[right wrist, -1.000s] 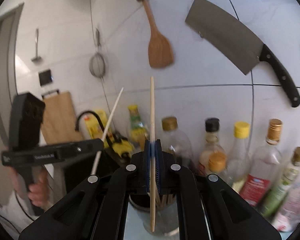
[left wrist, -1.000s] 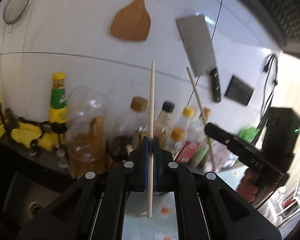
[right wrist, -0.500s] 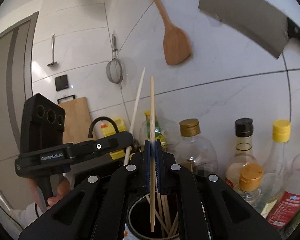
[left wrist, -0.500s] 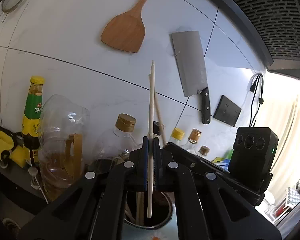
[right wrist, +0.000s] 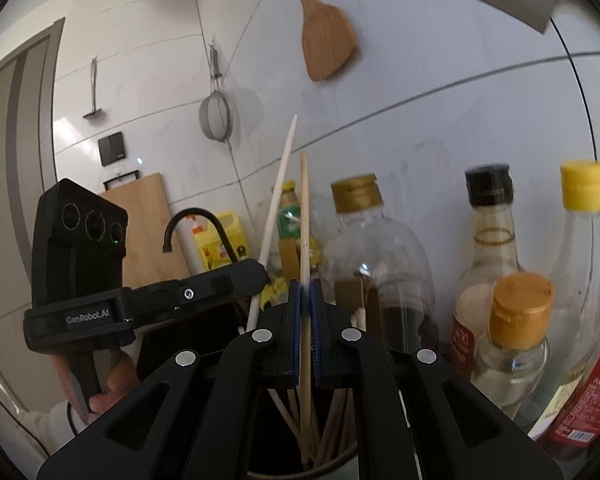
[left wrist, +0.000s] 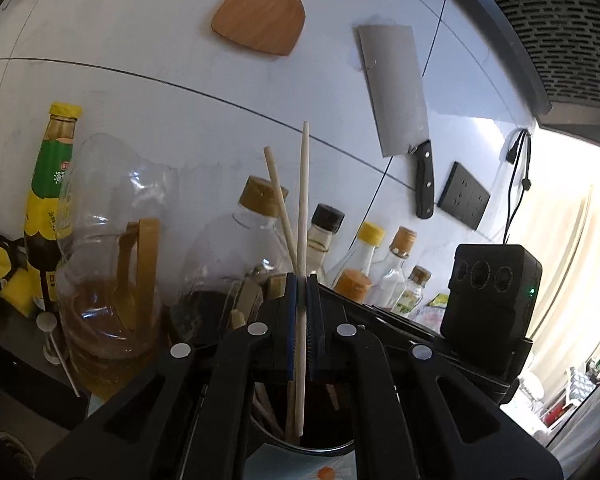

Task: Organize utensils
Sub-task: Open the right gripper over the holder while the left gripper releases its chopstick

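Observation:
My left gripper (left wrist: 301, 292) is shut on a pale chopstick (left wrist: 302, 200), held upright with its lower end inside the dark round utensil holder (left wrist: 312, 446). My right gripper (right wrist: 305, 294) is shut on a tan chopstick (right wrist: 305, 220), also upright with its lower end in the same holder (right wrist: 332, 464), among several chopsticks standing there. The right gripper's chopstick shows in the left wrist view (left wrist: 278, 196), leaning just left of mine. The left gripper's chopstick shows in the right wrist view (right wrist: 278, 200), leaning over the holder.
Several oil and sauce bottles (right wrist: 488, 256) crowd close behind the holder (left wrist: 100, 264). A wooden spatula (left wrist: 260, 24), a cleaver (left wrist: 396, 96) and a strainer (right wrist: 216, 114) hang on the tiled wall. A black tap (right wrist: 196, 224) and cutting board (right wrist: 140, 224) stand at left.
Both grippers have come down and closer together over the holder. The lower ends of both chopsticks now sit deeper inside it. Both grippers stay shut.

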Available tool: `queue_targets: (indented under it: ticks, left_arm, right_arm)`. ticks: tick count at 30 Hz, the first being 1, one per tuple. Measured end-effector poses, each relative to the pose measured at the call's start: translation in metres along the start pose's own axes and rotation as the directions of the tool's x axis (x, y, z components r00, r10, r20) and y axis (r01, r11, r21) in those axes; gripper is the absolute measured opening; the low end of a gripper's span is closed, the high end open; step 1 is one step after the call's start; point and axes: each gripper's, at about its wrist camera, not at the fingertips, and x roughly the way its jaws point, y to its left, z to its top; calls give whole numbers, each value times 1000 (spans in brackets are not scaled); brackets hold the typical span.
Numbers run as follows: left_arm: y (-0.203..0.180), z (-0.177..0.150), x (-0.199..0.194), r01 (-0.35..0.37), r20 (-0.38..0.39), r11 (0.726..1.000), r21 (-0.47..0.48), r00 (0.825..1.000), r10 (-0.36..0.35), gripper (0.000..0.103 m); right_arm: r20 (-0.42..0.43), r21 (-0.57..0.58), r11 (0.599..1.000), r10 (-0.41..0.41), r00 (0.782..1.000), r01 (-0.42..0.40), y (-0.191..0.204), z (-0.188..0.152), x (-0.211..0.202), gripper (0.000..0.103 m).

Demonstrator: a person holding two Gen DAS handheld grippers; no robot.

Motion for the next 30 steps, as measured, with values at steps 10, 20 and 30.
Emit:
queue_targets:
  ticks: [10, 20, 30]
  left_arm:
    - [-6, -9, -3, -12, -23, 1000, 29, 1000, 12, 5]
    - [-22, 0, -28, -37, -6, 998, 57, 999, 37, 46]
    - [-30, 6, -64, -71, 4, 997, 28, 997, 71, 75]
  right_arm:
    - [-27, -7, 1000, -10, 1000, 10, 5, -6, -2, 8]
    - [-24, -70, 993, -96, 995, 94, 24, 4, -33, 25]
    - [12, -134, 973, -186, 982, 186, 64, 7, -77, 54]
